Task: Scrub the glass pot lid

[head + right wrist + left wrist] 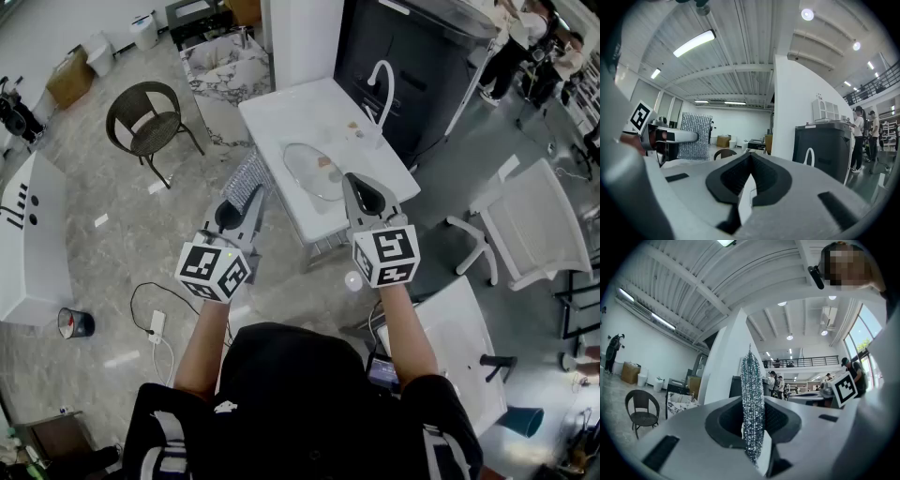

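Glass pot lid (314,172): lies flat on the white table (281,112), toward its near right side. It is clear glass, so the rim is hard to trace. Only the head view shows it.
Hidden part of lid: the right gripper's tip overlaps its near right edge in the head view. Small coloured spots show at the lid, too small to tell what they are.
Left gripper (253,194): fingers clamped on a silvery scrub cloth (752,404), which stands up edge-on between them. It is held over the table's near left edge, apart from the lid.
Scrub cloth, other side: in the right gripper view it hangs as a flat glittering sheet, to the left.
Right gripper (751,161): fingers pressed fully together with nothing between them, just near of the lid.
Faucet (380,89): white, curved, at the table's far right edge. The small items at its base are too small to make out.
Table edges: the near edge runs just under both grippers.
Open room: bare floor lies left of the table, out to a wicker chair (145,120).
Tight side: a white chair (534,225) stands near the table's right, and a dark cabinet (412,56) rises just beyond the faucet.
Cut off: the person's forearms and dark top fill the near middle.
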The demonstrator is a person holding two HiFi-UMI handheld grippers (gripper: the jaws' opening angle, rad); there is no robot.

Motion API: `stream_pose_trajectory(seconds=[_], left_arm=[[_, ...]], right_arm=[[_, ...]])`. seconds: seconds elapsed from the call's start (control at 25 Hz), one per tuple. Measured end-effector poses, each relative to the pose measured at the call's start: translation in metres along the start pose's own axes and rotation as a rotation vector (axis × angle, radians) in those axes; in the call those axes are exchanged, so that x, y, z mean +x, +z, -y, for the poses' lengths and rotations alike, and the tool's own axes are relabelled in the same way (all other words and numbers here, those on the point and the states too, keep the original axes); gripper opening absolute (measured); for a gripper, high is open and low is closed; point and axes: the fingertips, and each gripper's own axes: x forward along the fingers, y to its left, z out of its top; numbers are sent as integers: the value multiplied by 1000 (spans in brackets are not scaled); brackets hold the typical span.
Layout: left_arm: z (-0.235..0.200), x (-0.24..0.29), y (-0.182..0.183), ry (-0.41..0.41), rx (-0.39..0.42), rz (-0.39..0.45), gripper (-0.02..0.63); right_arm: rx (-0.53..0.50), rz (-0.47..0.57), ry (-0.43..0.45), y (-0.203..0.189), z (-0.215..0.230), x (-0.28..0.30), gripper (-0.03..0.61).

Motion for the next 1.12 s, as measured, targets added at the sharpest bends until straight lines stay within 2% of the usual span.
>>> stream_pose_trajectory(seconds=[0.36,0.8,1.12], left_arm=[[2,-4,-2,-1,-5,-3,71],[3,3,-17,-20,-20,-36,71],[-18,21,-29,-24,-52,-51,71]], right_arm=[[83,9,-6,-6,5,-3,0],[72,-44,11,-23,2,-3,0],[63,-67,4,-30,7,19,0]])
